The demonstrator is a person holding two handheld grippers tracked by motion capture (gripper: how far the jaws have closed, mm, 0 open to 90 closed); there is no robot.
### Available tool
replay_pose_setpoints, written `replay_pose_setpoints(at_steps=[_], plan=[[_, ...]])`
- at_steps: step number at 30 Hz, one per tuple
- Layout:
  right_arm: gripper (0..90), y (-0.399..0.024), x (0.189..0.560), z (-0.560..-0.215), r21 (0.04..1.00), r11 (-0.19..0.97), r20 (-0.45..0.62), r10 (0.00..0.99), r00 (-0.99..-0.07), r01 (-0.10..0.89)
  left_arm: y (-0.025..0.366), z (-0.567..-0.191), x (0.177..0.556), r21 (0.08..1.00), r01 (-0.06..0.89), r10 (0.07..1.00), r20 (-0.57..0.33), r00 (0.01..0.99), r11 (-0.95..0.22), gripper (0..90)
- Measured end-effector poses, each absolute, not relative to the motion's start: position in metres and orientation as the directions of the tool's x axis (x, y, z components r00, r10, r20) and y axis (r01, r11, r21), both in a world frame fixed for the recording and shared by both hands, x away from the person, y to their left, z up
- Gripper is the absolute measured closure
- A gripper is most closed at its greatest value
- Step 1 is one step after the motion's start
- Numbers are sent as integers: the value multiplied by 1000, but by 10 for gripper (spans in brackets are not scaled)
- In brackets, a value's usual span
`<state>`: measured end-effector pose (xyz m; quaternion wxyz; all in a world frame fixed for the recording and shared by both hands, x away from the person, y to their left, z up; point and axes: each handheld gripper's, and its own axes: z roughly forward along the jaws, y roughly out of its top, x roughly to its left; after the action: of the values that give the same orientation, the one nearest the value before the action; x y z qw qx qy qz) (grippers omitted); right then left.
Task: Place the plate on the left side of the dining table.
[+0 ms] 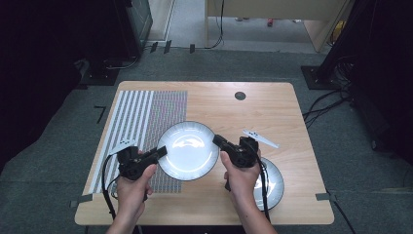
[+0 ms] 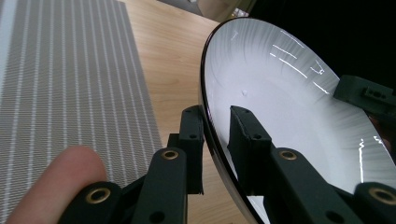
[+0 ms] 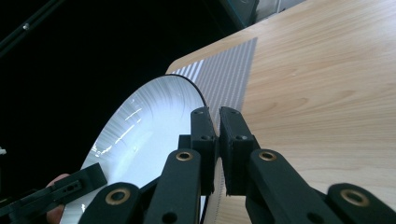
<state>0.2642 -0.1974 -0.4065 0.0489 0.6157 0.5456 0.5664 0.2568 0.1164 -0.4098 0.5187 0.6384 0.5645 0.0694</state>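
gripping white plate [image 1: 188,150] rim: left claw [image 1: 162,150] nearly closed on it, right claw [image 1: 217,140] clamped opposite.

Bright tabletop, dark surroundings

Overhead light streaks glare across the glossy white, black-rimmed plate [image 2: 289,98]; the light wooden table [image 1: 272,107] is evenly lit, its far corners border near-black surroundings, and the near black jaws blur softly.

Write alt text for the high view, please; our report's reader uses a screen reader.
Two hands hold a white plate by opposite rims, left claw and right claw both gripping it, above a wooden table. A second plate lies under the right forearm; a striped mat is at left.
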Motion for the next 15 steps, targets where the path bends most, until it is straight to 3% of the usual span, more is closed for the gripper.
replay_pose_setpoints(at_steps=[15], plan=[[859, -125, 293, -419, 665, -377, 648, 721, -247, 644, 183, -414, 277, 732, 644, 826, -493, 274, 223, 793]])
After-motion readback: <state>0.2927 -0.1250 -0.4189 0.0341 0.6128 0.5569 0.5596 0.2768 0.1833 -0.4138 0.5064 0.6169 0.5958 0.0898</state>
